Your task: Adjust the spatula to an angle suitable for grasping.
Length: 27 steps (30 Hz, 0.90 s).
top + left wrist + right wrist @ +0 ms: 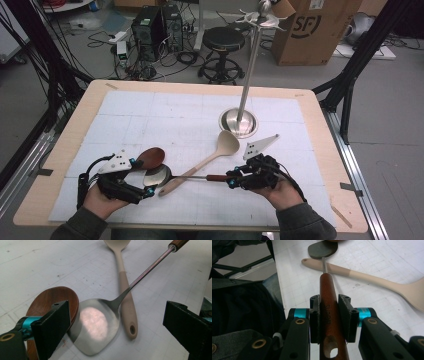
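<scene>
Your right claw (pixel 329 320) is clenching the wooden handle of the metal spatula (pixel 186 176), whose long axis is running along the near desk (pixel 320 165) edge, blade resting toward your left claw (pixel 145 191), which is hovering released just beside it.

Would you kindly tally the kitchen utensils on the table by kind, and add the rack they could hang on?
Metal spatula with wooden handle: 1
Beige spoon: 1
Dark wooden spoon: 1
Steel hanging stand: 1
Total: 4
</scene>
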Each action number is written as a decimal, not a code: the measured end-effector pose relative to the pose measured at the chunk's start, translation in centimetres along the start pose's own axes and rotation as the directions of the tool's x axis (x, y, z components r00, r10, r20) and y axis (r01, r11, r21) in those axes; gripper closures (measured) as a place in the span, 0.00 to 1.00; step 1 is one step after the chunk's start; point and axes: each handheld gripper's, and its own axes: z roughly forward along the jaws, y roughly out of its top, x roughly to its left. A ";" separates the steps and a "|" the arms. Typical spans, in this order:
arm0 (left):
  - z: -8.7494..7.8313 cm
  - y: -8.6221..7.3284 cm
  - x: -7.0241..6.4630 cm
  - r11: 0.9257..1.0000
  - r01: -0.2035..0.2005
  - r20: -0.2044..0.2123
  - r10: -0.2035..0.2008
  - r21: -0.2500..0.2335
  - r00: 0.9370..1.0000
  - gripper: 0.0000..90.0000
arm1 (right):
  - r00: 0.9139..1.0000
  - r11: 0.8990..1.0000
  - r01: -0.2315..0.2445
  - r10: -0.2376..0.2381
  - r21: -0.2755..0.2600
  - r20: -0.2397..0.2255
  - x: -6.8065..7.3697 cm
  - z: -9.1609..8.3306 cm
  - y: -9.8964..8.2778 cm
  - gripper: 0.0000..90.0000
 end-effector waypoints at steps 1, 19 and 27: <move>0.1 0.1 0.0 1.000 -0.007 0.007 0.007 0.002 1.000 0.09 | 1.000 1.000 0.005 -0.005 -0.001 -0.004 0.0 0.1 0.1 0.81; 2.4 0.9 -1.4 0.996 -0.069 0.091 0.064 0.052 0.994 0.17 | 0.998 0.999 0.050 -0.049 0.018 -0.050 0.6 1.5 1.4 0.81; 3.5 1.3 -1.7 0.995 -0.078 0.130 0.069 0.065 0.989 0.29 | 0.996 0.998 0.065 -0.063 0.027 -0.061 0.8 1.9 1.9 0.81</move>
